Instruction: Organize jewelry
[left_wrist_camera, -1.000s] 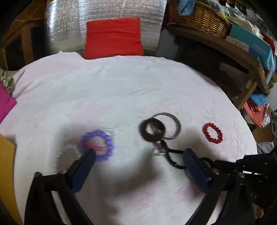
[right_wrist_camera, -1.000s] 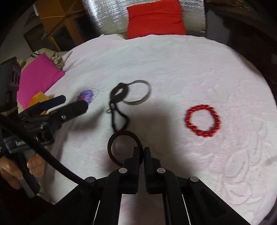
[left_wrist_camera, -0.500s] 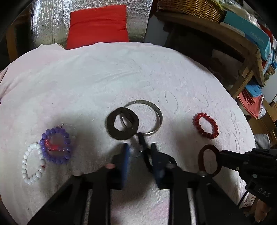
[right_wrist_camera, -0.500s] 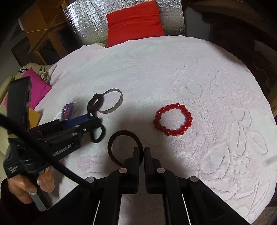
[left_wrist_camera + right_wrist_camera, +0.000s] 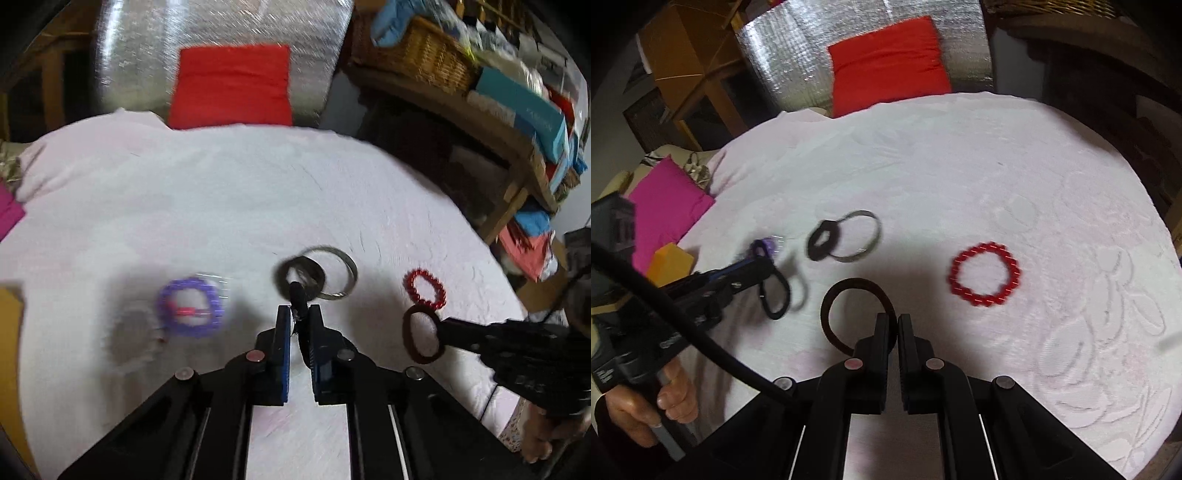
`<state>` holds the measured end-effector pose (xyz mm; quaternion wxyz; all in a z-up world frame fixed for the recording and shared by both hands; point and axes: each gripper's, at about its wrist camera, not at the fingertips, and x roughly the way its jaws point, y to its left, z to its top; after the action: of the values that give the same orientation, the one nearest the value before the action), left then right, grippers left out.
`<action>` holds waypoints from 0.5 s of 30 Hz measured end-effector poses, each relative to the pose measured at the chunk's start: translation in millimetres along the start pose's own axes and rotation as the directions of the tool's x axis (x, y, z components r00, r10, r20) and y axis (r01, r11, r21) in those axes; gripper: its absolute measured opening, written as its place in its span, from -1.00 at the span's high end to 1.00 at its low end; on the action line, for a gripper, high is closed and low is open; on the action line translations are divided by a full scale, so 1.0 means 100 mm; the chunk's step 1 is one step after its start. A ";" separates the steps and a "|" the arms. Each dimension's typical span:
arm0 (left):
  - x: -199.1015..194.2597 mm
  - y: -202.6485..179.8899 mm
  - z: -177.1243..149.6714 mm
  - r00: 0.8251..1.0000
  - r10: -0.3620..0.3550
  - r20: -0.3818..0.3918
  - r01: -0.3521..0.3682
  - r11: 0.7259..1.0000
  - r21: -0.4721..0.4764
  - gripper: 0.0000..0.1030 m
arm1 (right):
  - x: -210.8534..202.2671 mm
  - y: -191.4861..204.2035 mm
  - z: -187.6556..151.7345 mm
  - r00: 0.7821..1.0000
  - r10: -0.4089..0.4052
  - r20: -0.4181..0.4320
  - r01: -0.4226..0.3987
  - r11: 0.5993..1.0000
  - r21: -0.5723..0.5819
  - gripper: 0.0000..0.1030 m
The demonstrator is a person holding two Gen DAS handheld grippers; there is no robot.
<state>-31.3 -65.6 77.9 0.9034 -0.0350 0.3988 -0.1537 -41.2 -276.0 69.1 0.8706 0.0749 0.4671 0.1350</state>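
Note:
My left gripper is shut on a black cord loop and holds it above the white cloth; the loop hangs below it in the right wrist view. My right gripper is shut on a dark brown bangle, also seen in the left wrist view. On the cloth lie a red bead bracelet, a silver bangle with a flat black ring on its edge, and a purple bead bracelet.
The round table's white embossed cloth carries everything. A red cushion leans on silver foil at the back. A pink cloth and an orange block lie at the left. Shelves with a wicker basket stand at the right.
My left gripper has closed on the black cord loop and lifted it off the cloth. My right gripper still holds the brown bangle and has shifted a little left.

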 end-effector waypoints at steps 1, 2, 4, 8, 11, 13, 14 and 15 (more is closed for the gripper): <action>-0.11 0.06 0.00 0.999 0.033 0.014 -0.033 0.999 -0.002 0.82 | 0.00 0.06 0.01 1.000 0.007 0.003 -0.007 1.000 -0.005 0.90; -0.19 0.10 -0.01 0.998 0.059 0.023 -0.059 0.998 -0.005 0.82 | 0.01 0.14 0.01 1.000 0.019 0.007 -0.019 1.000 -0.011 0.90; -0.44 0.29 -0.02 0.994 0.098 0.049 -0.096 0.995 -0.036 0.82 | 0.04 0.31 0.03 0.999 0.047 0.008 -0.047 0.999 -0.022 0.89; -0.97 0.67 -0.20 0.975 0.203 0.088 -0.196 0.978 -0.076 0.82 | 0.13 0.74 0.07 0.993 0.114 0.010 -0.113 0.992 -0.049 0.89; -1.35 1.01 -0.39 0.951 0.295 0.091 -0.286 0.953 -0.096 0.81 | 0.19 1.19 0.09 0.981 0.194 0.007 -0.193 0.978 -0.080 0.89; -1.61 1.30 -0.52 0.939 0.332 0.091 -0.318 0.937 -0.143 0.82 | 0.22 1.48 0.08 0.972 0.234 0.005 -0.232 0.966 -0.111 0.89; -1.74 1.44 -0.60 0.928 0.361 0.091 -0.344 0.925 -0.160 0.82 | 0.23 1.66 0.08 0.966 0.259 -0.006 -0.257 0.958 -0.126 0.90; -1.84 1.55 -0.67 0.916 0.393 0.087 -0.375 0.911 -0.170 0.82 | 0.25 1.78 0.07 0.961 0.276 -0.014 -0.275 0.952 -0.133 0.90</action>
<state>-158.4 142.2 133.9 0.9329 -0.0330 0.3536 0.0598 -51.6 -98.5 99.2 0.8475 0.0810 0.4398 0.2859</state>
